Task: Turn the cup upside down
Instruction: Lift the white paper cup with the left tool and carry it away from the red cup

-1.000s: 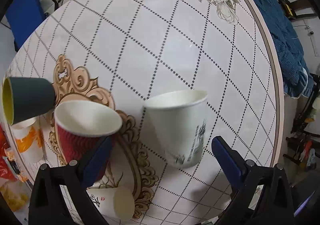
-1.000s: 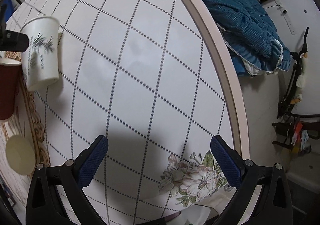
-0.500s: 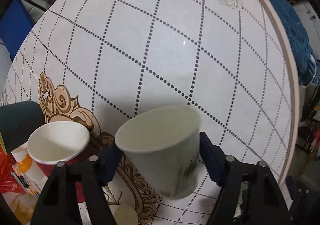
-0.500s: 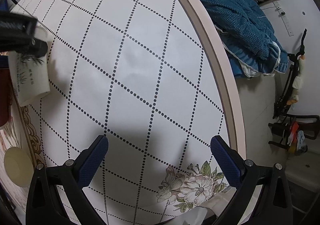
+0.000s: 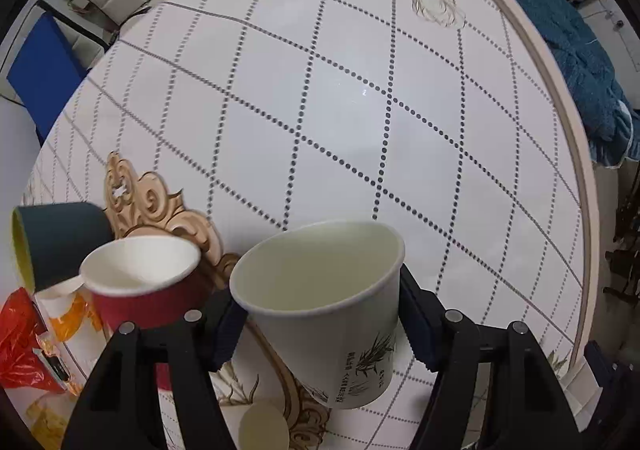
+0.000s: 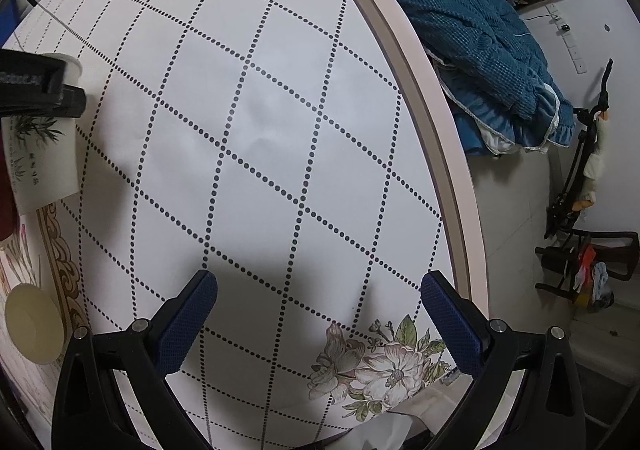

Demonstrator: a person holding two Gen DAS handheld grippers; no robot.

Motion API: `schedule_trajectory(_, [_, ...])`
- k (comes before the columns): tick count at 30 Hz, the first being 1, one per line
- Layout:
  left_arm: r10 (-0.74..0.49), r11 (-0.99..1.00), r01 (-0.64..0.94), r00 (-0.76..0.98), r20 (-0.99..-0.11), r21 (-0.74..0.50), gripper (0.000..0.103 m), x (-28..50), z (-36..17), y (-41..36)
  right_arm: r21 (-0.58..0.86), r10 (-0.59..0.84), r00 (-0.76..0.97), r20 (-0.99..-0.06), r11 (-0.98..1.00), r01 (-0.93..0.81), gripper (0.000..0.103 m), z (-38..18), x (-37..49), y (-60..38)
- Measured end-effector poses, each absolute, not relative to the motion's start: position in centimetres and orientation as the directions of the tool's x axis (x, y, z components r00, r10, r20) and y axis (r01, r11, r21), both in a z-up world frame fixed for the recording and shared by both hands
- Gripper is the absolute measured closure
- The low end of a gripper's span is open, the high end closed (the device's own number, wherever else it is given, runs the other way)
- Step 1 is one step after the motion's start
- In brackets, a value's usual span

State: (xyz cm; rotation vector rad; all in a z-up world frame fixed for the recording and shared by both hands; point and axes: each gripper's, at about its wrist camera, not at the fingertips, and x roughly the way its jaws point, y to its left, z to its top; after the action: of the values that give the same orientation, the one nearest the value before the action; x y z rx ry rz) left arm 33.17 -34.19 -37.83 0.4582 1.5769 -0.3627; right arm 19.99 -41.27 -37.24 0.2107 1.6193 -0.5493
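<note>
White paper cup (image 5: pixel 320 314) with a green bamboo print and small dark lettering sits mouth-up between the left gripper's (image 5: pixel 318 324) blue pads (image 5: pixel 416 330). Both pads press its wall just under the rim, so the jaws are closed on it. Cup is tilted, base toward the camera side, rim slightly squashed out of round. Can't tell from the left wrist view whether the base is touching the round white table (image 5: pixel 360 110) with the dotted diamond grid or is just above it. In the right wrist view the same cup appears at the far left edge, partly hidden by a black gripper finger across its upper part, base near the tabletop.

Right gripper (image 6: pixel 318 324) is spread wide with nothing in it, hovering above the table near the printed flower (image 6: pixel 380 366), well apart from the cup.

Just left of the held cup: red ribbed paper cup (image 5: pixel 148 290) with white interior, upright. Behind that, dark teal cup (image 5: pixel 60 242) with yellow-green lining, lying on its side. Small cream disc-shaped thing (image 5: pixel 264 428) lies near the bottom edge, below the cup. Blue quilted blanket (image 6: pixel 460 18) beyond the table rim.
</note>
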Motion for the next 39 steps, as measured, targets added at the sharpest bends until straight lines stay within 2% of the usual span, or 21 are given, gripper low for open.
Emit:
schedule_trajectory(9, [0.01,0.885,0.465,0.024,-1.0,0.02,0.037,30.1,-30.2,-28.7,-0.194,-0.175,-0.083,-0.981,0.884,0.424,0.0,-34.7,18.5,-39.4])
schedule_trajectory(20, [-0.034,0.945,0.327,0.06,-0.998,-0.013,0.037,22.9,-25.5,-16.0,-0.127,-0.136,0.007,-0.991,0.941,0.315,0.0,-31.2,14.7,-33.4])
schedule_trajectory(25, [0.004,0.976,0.216,0.054,-0.999,0.016,0.037,19.2,-26.0,-10.9,-0.082,-0.093,0.038,-0.995,0.971,0.224,0.0,-31.1,12.6,-29.4])
schedule_trajectory(34, [0.067,0.998,0.02,-0.048,-0.997,0.066,0.037,14.0,-30.8,-2.6,-0.013,-0.013,0.0,-1.0,0.996,0.084,0.0,-33.0,9.6,-23.4])
schedule_trajectory(39, [0.075,0.997,0.002,-0.104,-0.992,0.075,0.037,13.1,-34.1,-1.3,-0.01,-0.01,-0.022,-1.0,1.0,0.021,0.0,-34.1,8.9,-20.9])
